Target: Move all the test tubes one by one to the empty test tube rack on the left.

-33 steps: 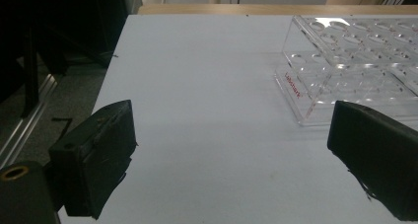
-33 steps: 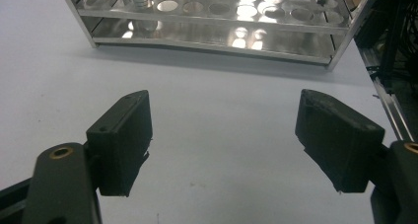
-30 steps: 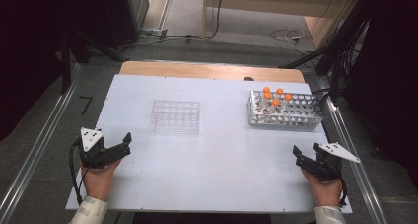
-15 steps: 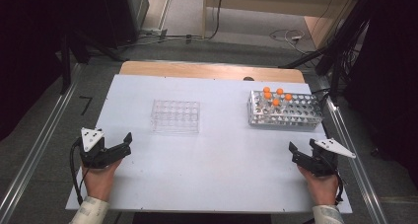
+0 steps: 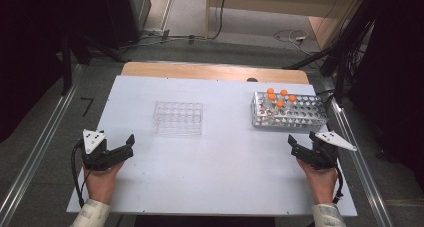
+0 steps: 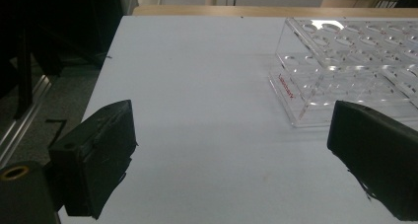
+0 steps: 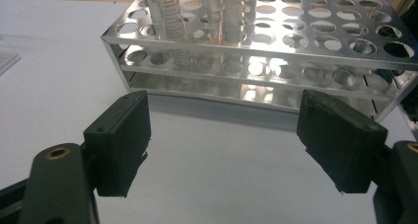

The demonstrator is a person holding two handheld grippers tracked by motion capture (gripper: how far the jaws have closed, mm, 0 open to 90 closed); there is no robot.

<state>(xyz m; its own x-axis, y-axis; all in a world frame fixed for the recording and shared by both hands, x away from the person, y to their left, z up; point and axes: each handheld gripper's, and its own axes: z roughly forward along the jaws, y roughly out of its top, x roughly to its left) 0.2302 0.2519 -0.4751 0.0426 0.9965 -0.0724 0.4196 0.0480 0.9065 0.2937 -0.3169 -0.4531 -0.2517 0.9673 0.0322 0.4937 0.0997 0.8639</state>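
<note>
A clear plastic tube rack (image 5: 177, 118) stands empty at the table's middle left. At the right, a metal tube rack (image 5: 290, 112) holds several orange-capped tubes (image 5: 277, 98) in its left end. My left gripper (image 5: 127, 148) rests near the front left edge, open, with nothing between its jaws. In the left gripper view the clear rack (image 6: 345, 61) lies ahead and to the right of the left gripper (image 6: 236, 150). My right gripper (image 5: 293, 144) is open just in front of the metal rack. In the right gripper view the metal rack (image 7: 261, 51) and tubes (image 7: 170, 17) stand close ahead of the right gripper (image 7: 226, 140).
The white table top (image 5: 225, 167) ends in a wooden strip (image 5: 210, 71) at the back. Metal rails (image 5: 360, 157) run along both sides, and dark equipment and cables lie on the floor beyond.
My right gripper has moved forward and a little left, closer to the metal rack. The left gripper has stayed where it was.
</note>
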